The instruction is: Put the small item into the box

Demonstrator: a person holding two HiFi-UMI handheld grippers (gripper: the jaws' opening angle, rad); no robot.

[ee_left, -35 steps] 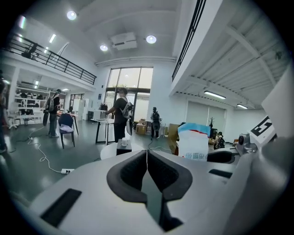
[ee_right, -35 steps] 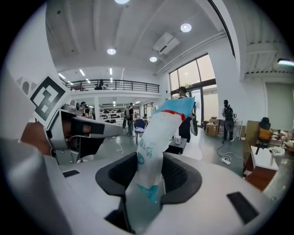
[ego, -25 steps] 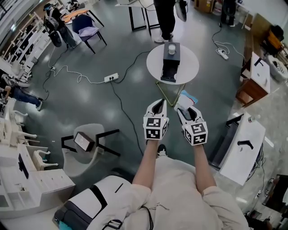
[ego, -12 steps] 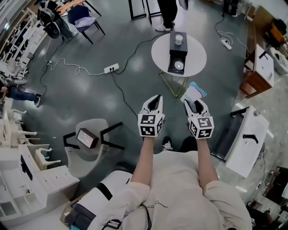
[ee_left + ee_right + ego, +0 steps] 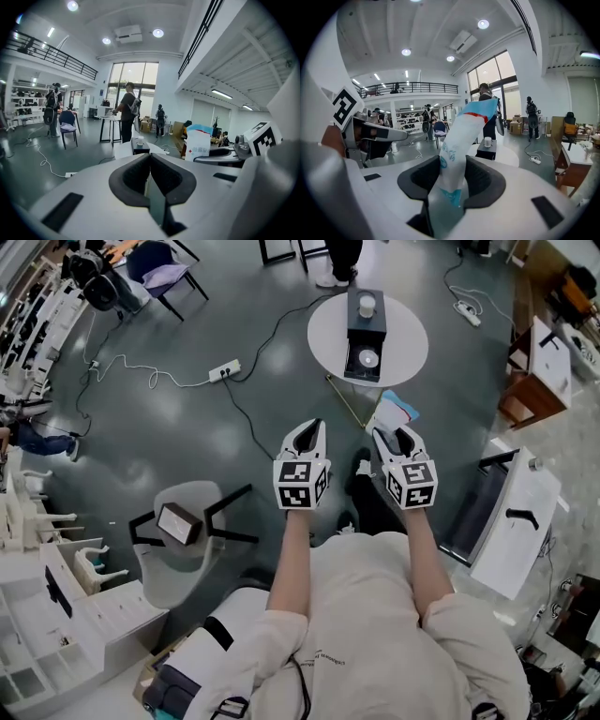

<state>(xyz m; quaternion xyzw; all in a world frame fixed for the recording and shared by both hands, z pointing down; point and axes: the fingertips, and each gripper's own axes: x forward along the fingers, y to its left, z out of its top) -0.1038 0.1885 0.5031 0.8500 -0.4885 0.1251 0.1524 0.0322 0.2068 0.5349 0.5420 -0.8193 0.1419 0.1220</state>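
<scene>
A black box (image 5: 366, 322) stands on a round white table (image 5: 328, 338) ahead of me, with a white cup (image 5: 367, 306) on its far end and an open compartment at its near end. My right gripper (image 5: 392, 435) is shut on a white and blue packet (image 5: 392, 414); the packet (image 5: 461, 136) sticks up between the pads in the right gripper view. My left gripper (image 5: 307, 432) is shut with nothing in it, level with the right one. Both hang over the floor, short of the table. The box (image 5: 487, 151) shows beyond the packet.
A power strip (image 5: 223, 371) and its cables lie on the floor to the left. A low stool with black legs (image 5: 183, 526) is at my left, a white desk (image 5: 516, 521) at my right. A person (image 5: 337, 259) stands behind the table.
The table and box have come closer and a little left in the head view, and the box's open compartment now shows. Both grippers keep their places side by side, the packet still gripped.
</scene>
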